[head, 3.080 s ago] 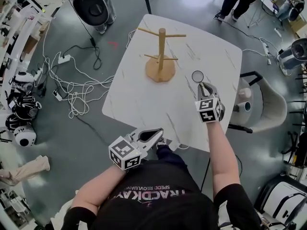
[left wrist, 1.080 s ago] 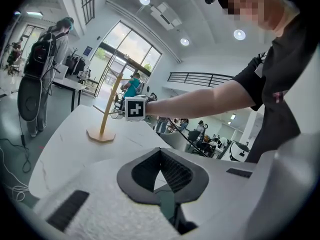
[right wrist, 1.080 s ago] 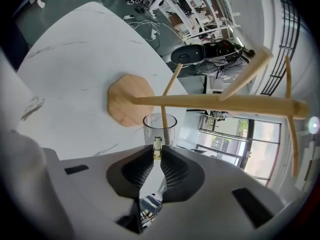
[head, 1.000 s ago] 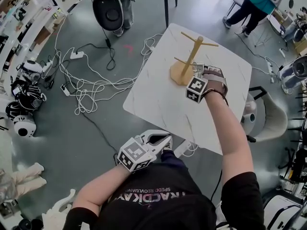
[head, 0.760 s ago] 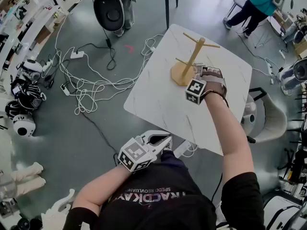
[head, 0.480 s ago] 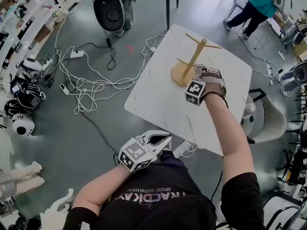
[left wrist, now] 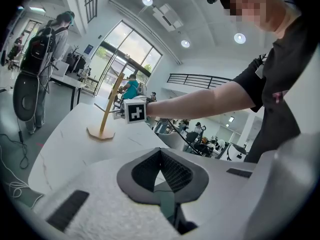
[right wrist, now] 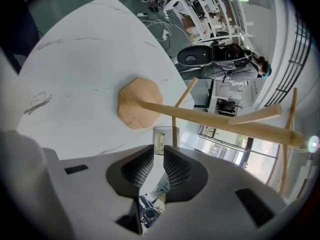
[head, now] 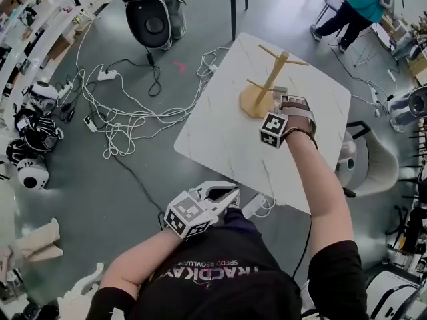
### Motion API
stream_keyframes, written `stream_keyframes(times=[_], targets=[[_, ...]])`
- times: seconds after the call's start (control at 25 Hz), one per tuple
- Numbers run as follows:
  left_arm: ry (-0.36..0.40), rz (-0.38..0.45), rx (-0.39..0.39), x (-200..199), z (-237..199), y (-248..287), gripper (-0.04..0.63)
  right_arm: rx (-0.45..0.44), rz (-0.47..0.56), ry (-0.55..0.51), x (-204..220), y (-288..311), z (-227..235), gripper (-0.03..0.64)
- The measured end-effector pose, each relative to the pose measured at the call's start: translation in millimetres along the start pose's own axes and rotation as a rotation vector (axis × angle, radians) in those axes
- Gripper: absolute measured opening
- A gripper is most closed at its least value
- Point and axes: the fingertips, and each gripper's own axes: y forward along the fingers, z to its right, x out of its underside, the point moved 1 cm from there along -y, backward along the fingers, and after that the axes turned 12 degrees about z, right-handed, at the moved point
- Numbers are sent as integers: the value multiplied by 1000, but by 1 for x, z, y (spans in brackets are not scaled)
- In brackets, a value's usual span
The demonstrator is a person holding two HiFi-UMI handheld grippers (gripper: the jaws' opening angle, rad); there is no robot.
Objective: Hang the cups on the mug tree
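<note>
Right gripper (right wrist: 159,156): jaws narrow, clamped on glass cup (right wrist: 163,139), just beside a lower peg of mug tree (right wrist: 215,118), toward the far edge of table (head: 213,135). Head view hides this grip. Left gripper (left wrist: 160,153): jaws together, empty, off the near edge.

1 cup (right wrist: 164,140), 1 mug tree (head: 269,82) with seemingly 4 pegs (head: 297,61).

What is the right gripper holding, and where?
A clear glass cup, pinched by its thin wall between the fingers of the right gripper. The left gripper holds nothing.
</note>
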Motion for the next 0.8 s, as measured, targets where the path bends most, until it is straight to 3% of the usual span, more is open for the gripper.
stream_keyframes(times=[0.28,0.4,0.48,0.64,0.8], targets=[[-3,-14,21,8,5,1,-3,33,57,8,-7,-17,-7,44],[0,-16,31,7,7,0,-3,71,154,96,-15,-39,-4,43],[2,-16,38,7,8,0,-3,63,263,274,-20,-57,-4,36],[3,-12,48,4,9,-2,-3,17,498,739,-21,-100,-1,26],[3,-4,60,1,14,-3,-3,-74,841,1296,-24,-155,2,21]])
